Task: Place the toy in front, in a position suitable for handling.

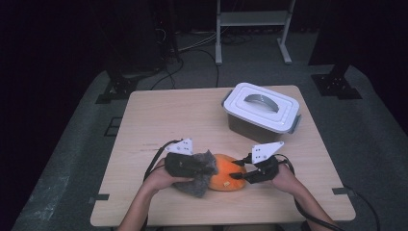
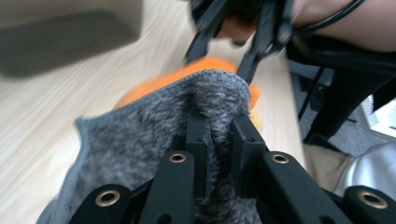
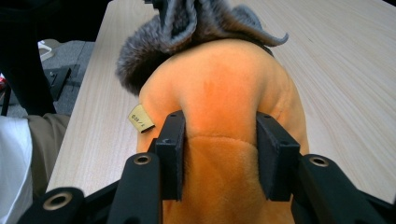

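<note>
The orange plush toy (image 1: pixel 227 173) lies near the front edge of the tabletop, about midway along it, with a grey fuzzy cloth (image 1: pixel 199 175) draped over its left end. The left gripper (image 2: pixel 218 135) has its jaws squeezed together on a fold of that cloth. The right gripper (image 3: pixel 219 140) has its jaws on either side of the toy's orange body, pressing into the plush. If the right jaws ease off while the left pulls, the toy could drag along with the cloth and slide toward the front edge; the pinched fold could also slip free. A lidded grey box (image 1: pixel 262 109) stands well apart, toward the far right corner.
</note>
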A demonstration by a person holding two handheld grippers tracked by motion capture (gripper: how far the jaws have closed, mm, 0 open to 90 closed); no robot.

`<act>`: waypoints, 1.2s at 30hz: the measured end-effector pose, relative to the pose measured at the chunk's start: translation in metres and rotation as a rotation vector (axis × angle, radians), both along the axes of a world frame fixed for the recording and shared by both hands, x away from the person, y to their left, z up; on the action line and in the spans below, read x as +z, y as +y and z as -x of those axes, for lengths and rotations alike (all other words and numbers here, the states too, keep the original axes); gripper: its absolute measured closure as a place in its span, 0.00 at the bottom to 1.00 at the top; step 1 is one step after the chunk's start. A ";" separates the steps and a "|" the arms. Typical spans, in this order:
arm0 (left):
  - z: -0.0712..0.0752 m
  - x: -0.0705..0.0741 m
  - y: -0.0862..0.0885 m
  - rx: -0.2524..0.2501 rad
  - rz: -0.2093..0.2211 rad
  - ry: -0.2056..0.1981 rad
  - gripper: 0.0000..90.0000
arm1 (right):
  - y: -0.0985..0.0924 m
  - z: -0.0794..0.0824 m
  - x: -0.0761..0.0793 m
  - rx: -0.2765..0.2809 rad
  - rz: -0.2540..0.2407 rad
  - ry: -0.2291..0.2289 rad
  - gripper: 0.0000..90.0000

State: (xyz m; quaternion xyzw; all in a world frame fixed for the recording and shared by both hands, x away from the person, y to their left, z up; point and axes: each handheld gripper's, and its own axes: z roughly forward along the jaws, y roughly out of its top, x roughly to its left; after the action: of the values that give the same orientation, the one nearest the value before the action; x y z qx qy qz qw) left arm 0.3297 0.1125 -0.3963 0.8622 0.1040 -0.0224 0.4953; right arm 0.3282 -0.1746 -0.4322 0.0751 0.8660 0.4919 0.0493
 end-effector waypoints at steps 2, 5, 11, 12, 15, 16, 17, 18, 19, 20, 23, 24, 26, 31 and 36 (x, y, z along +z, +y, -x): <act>0.001 0.004 -0.007 -0.016 0.006 -0.007 0.88 | 0.001 0.000 0.000 0.006 0.004 -0.010 0.64; 0.000 0.001 -0.012 -0.010 -0.047 -0.018 0.88 | -0.001 0.000 0.000 0.002 0.003 -0.010 0.63; 0.000 -0.013 0.005 0.010 -0.040 0.015 0.88 | -0.001 0.002 0.001 0.011 0.019 -0.013 0.62; 0.001 -0.015 0.009 0.020 -0.044 0.019 0.88 | -0.001 0.002 0.001 0.011 0.019 -0.013 0.62; 0.000 -0.020 0.023 0.058 -0.070 0.026 0.88 | -0.002 0.002 0.000 0.010 0.017 -0.014 0.62; -0.001 -0.021 0.026 0.071 -0.078 0.027 0.88 | -0.002 0.002 0.000 0.010 0.014 -0.012 0.62; -0.001 -0.022 0.029 0.078 -0.089 0.025 0.88 | -0.002 0.001 0.000 0.010 0.011 -0.006 0.61; -0.002 -0.023 0.031 0.088 -0.093 0.026 0.88 | -0.002 0.001 0.000 0.010 0.010 -0.004 0.61; -0.003 -0.022 0.031 0.089 -0.081 0.028 0.88 | -0.001 0.001 0.000 0.011 0.009 -0.008 0.61; -0.003 -0.022 0.031 0.089 -0.081 0.028 0.88 | -0.001 0.001 0.000 0.011 0.009 -0.008 0.61; -0.003 -0.017 0.026 0.071 -0.045 0.022 0.89 | -0.001 0.001 0.000 0.014 0.017 -0.015 0.62; -0.003 -0.014 0.023 0.062 -0.029 0.020 0.89 | 0.000 0.002 0.000 0.016 0.018 -0.018 0.62; -0.003 -0.007 0.016 0.045 -0.006 0.008 0.89 | 0.000 0.002 0.000 0.023 0.019 -0.022 0.62; -0.004 0.007 -0.004 0.000 0.026 -0.014 0.89 | 0.001 0.004 0.001 0.026 0.028 -0.036 0.61; -0.004 -0.011 -0.016 -0.002 -0.078 0.014 0.89 | 0.001 0.006 0.002 -0.011 0.007 0.015 0.38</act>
State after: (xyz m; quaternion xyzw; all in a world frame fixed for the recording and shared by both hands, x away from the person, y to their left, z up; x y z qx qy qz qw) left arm 0.3338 0.0963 -0.4078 0.8806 0.1075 -0.0246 0.4608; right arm 0.3225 -0.1736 -0.4306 0.0835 0.8677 0.4879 0.0460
